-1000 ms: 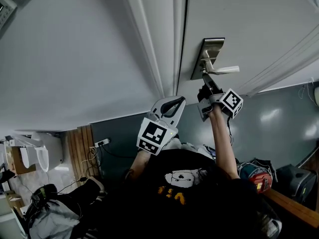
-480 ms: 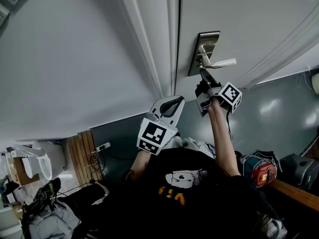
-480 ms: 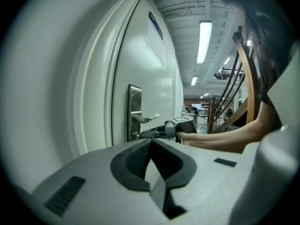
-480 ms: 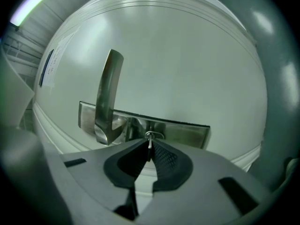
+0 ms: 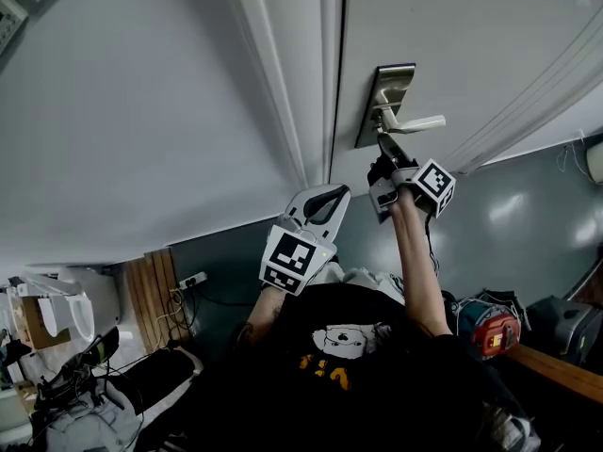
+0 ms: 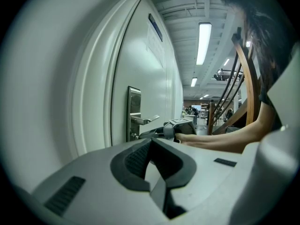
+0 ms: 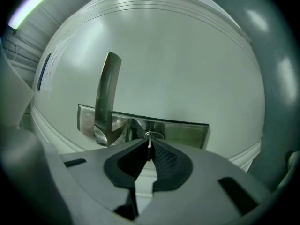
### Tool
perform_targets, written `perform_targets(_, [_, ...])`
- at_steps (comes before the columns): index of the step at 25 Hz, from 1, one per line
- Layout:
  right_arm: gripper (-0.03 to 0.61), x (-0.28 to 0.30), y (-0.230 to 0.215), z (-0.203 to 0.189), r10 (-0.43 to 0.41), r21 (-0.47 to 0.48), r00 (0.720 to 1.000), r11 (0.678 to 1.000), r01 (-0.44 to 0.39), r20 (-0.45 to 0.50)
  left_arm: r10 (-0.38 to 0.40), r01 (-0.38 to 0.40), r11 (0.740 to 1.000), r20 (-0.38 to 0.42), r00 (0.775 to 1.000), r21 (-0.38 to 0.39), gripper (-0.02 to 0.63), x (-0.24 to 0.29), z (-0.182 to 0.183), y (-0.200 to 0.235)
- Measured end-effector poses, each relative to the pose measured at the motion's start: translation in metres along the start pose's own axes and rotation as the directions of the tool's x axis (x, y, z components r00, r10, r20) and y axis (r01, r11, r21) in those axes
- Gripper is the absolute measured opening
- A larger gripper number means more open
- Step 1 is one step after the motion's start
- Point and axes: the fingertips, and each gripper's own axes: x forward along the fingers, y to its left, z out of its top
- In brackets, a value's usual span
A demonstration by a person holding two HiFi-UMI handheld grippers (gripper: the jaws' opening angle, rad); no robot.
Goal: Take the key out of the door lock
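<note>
A silver lock plate (image 5: 392, 81) with a lever handle (image 5: 415, 123) sits on the white door (image 5: 471, 26). In the right gripper view the small metal key (image 7: 150, 136) sticks out of the plate (image 7: 187, 130) just right of the handle (image 7: 107, 93). My right gripper (image 7: 149, 144) is shut on the key's bow. The head view shows this gripper (image 5: 382, 142) right under the handle. My left gripper (image 5: 333, 190) hangs lower left by the door frame, shut on nothing. From the left gripper view (image 6: 151, 140) I see the plate (image 6: 133, 111) and the right gripper (image 6: 174, 128) side-on.
The white door frame (image 5: 316, 73) and wall (image 5: 141, 111) lie left of the lock. A dark grey floor (image 5: 509, 224) runs below the door. Bags and cables (image 5: 85, 384) lie lower left, a red object (image 5: 495, 332) lower right.
The head view has shifted slightly. The right gripper stays at the lock under the handle, and the left gripper holds its place.
</note>
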Motion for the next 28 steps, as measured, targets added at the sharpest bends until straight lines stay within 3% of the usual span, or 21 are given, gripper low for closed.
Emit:
perform_targets(10, [0.020, -0.004, 0.000, -0.003, 0.011, 0.032, 0.999, 0.999, -0.010, -0.032, 0.044, -0.044, 0.999, -0.016, 0.999, -0.021, 0.008, 0.004, -0.001, -0.014])
perform_targets(14, [0.020, -0.028, 0.000, -0.005, 0.047, 0.030, 0.998, 0.999, -0.046, -0.052, 0.041, -0.041, 0.999, -0.027, 0.999, -0.011, 0.008, 0.005, -0.002, -0.032])
perform_targets(28, [0.020, -0.117, -0.020, -0.002, 0.019, 0.001, 0.996, 1.000, -0.019, -0.084, 0.042, -0.042, 0.999, -0.050, 0.998, 0.011, 0.008, 0.004, -0.007, -0.089])
